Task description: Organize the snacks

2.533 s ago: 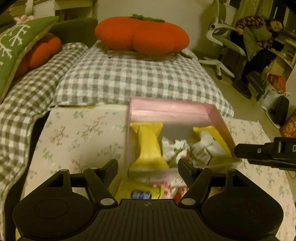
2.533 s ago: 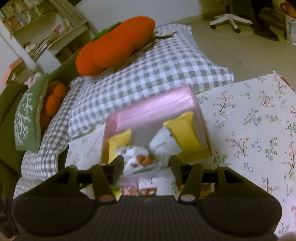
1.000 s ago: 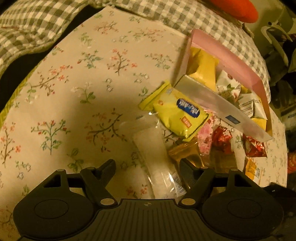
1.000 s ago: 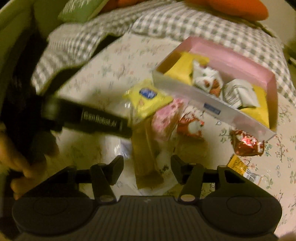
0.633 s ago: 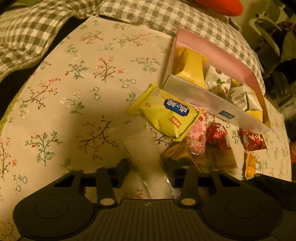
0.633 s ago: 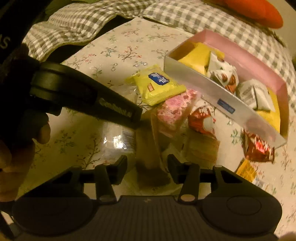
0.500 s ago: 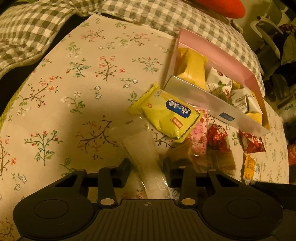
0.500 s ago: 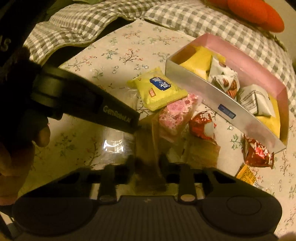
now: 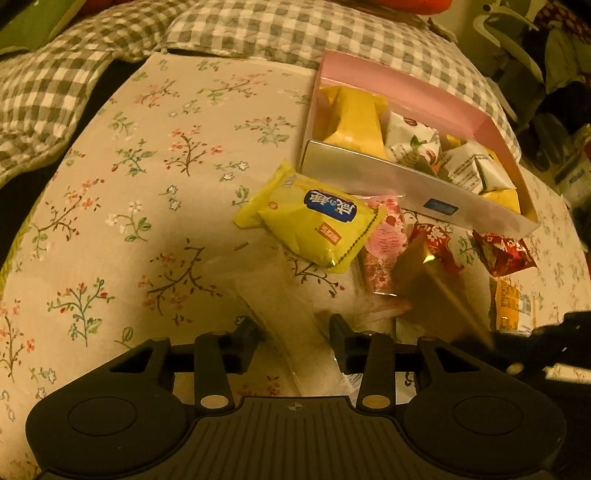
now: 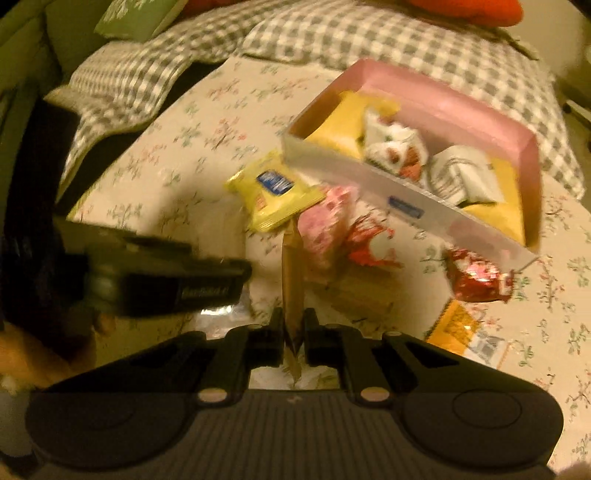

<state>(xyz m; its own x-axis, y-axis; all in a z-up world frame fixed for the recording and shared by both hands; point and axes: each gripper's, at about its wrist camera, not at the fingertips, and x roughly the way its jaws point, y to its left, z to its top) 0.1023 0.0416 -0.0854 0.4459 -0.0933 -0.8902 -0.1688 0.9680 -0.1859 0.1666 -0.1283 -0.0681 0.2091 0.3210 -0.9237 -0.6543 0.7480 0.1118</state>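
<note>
A pink snack box (image 9: 406, 85) with several snacks inside stands on the floral cloth; it also shows in the right wrist view (image 10: 436, 107). Loose snacks lie in front of it: a yellow packet (image 9: 310, 218), a pink packet (image 9: 384, 243), red packets (image 9: 502, 251). My left gripper (image 9: 293, 325) is shut on a clear plastic packet (image 9: 284, 295) lying on the cloth. My right gripper (image 10: 294, 325) is shut on a thin brown-gold packet (image 10: 291, 273), held on edge and lifted; it shows in the left wrist view (image 9: 432, 280).
A grey checked quilt (image 9: 258, 29) lies behind the box. A small orange packet (image 10: 454, 325) lies at the right. The left gripper's body (image 10: 159, 280) crosses the right wrist view at the left. The floral cloth (image 9: 129, 166) stretches left.
Both grippers came down from over the box to the loose pile and closed: left on the clear packet, right on the brown-gold packet, which now lifts.
</note>
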